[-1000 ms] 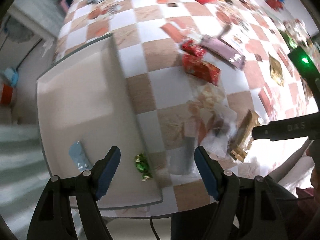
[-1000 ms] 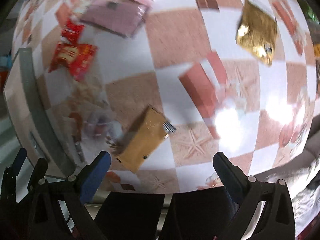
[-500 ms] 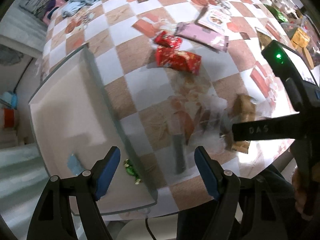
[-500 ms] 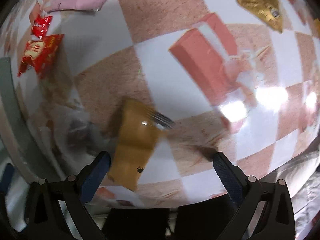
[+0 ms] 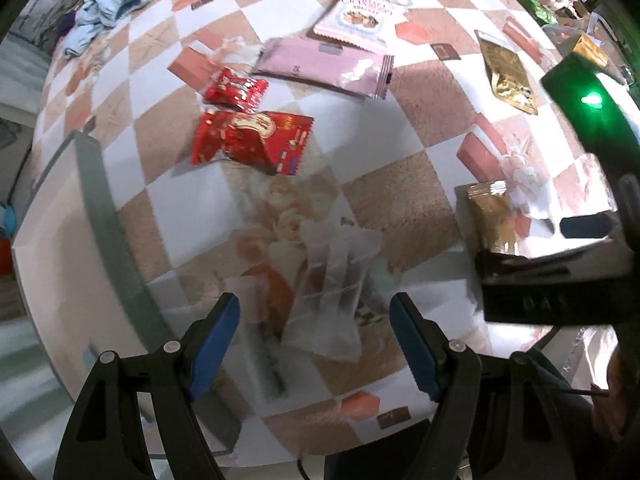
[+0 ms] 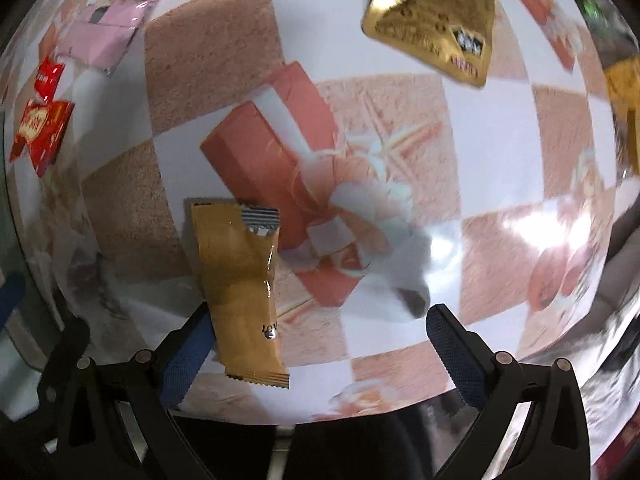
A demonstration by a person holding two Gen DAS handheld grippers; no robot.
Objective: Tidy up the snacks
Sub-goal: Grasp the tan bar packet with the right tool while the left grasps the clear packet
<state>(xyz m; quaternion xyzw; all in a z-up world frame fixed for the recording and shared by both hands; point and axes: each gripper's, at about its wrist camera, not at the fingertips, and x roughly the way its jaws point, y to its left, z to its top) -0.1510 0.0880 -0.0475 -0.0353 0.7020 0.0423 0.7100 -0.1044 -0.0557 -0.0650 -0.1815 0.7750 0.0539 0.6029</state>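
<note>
The tan snack bar (image 6: 240, 292) runs lengthwise up the lower-left frame, beside the left finger of the wide-open, empty right gripper (image 6: 316, 344).

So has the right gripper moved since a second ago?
Yes. The right gripper has closed in on the long tan snack packet, which now lies by its left finger; the printed red gift box looks bigger too.

Both grippers spread wide, nothing between the pads.
Left gripper (image 5: 314, 340) points forward with jaws parted; right gripper (image 6: 316, 344) likewise parted, its body visible off the left gripper's right side.
</note>
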